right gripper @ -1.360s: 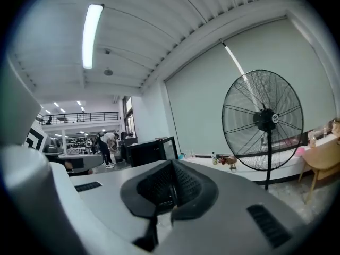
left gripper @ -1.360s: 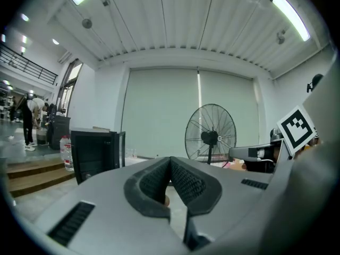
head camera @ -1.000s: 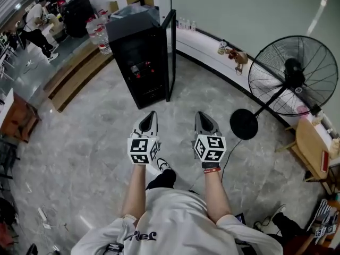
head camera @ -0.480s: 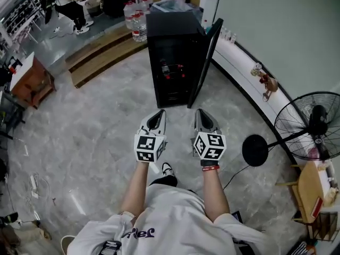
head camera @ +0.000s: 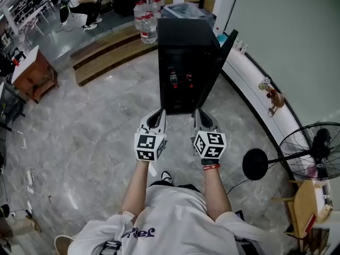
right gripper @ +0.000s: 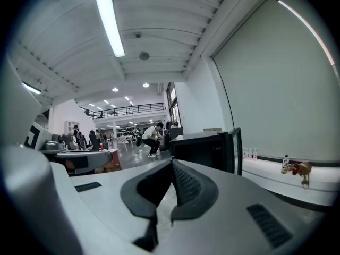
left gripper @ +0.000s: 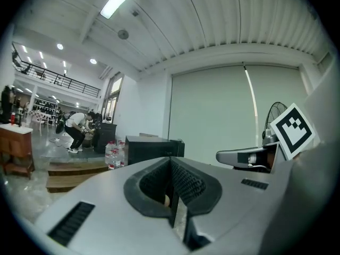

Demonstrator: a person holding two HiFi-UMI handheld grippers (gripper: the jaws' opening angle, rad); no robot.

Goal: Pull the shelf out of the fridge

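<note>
Fridge (head camera: pixel 183 36), door open, stands ahead of the left hand-held gripper (head camera: pixel 159 112) and right hand-held gripper (head camera: pixel 200 112), both closed empty.

The left forearm (head camera: pixel 135 187) and right forearm (head camera: pixel 213 187) are extended forward, side by side, toward the fridge (head camera: pixel 183 41). The 2 grippers are held level and parallel. The left gripper (head camera: pixel 158 113) is pointed at the fridge's open front, just short of it, jaws closed together and empty. The right gripper (head camera: pixel 198 113) is held equally near the fridge, jaws likewise pressed together on nothing.
</note>
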